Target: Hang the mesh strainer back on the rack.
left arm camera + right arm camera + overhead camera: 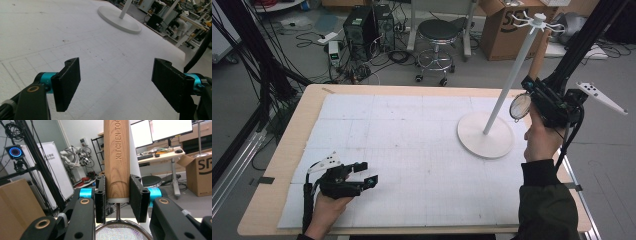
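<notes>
A: Tabletop (412,95) first, then the white stand (507,90) at its far right.
B: Right gripper (117,195), raised beside the pole: fingers pinching the strainer (520,106) by its wooden handle (116,157).
A: Left gripper (364,173) low, near edge, fingers spread.

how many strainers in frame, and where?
1. The strainer is clamped by its wooden handle in the right gripper, raised beside the white stand at the table's far right. No others seen.
</notes>
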Tool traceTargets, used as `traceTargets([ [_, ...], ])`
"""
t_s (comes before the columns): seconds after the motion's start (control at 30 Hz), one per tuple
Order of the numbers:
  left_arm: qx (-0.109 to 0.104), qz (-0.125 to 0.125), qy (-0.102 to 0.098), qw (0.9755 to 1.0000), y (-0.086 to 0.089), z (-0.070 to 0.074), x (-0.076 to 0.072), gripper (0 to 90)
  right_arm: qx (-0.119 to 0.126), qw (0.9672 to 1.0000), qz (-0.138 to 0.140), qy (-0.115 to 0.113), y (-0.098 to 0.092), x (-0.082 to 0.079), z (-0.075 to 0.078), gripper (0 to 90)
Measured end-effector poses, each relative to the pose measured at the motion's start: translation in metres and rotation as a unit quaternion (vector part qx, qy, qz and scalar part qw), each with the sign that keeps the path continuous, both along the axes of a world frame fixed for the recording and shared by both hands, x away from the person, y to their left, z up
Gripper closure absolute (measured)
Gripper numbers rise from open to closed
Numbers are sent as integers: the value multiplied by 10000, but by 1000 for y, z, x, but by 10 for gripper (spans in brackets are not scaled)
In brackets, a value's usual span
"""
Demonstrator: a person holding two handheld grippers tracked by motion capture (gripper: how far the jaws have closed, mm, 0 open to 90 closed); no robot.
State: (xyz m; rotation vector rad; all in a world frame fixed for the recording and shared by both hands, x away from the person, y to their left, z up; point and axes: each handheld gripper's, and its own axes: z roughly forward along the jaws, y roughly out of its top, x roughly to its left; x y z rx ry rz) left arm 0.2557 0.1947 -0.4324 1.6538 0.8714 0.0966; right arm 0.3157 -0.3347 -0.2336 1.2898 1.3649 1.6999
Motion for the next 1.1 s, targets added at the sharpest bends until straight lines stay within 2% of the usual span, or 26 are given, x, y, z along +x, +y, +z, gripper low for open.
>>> traceTargets([
  [0.1,22,-15,-13,10000,0,0,0,238,10,10000,39,3,1,1,-1,691],
  [0.33,36,-19,-16,10000,0,0,0,238,210,9997,150,-11,-1,2,-5,672],
  [0.43,38,-19,-16,10000,0,0,0,238,280,9995,158,-3,-2,4,-6,573],
  [0.5,39,-16,-15,10000,0,0,0,238,319,9994,113,56,-2,6,-7,423],
  [0.53,39,-16,-11,10000,0,0,0,238,331,9993,96,123,-2,7,-7,392],
  [0.73,32,-23,-17,10000,0,0,0,238,391,9990,165,127,-2,5,-12,321],
  [0.9,4,-27,-13,10000,0,1,0,237,362,9985,380,133,1,2,-15,258],
  [1.1,-29,-40,-39,10000,-1,1,-1,238,322,9975,599,187,4,-2,-24,249],
])
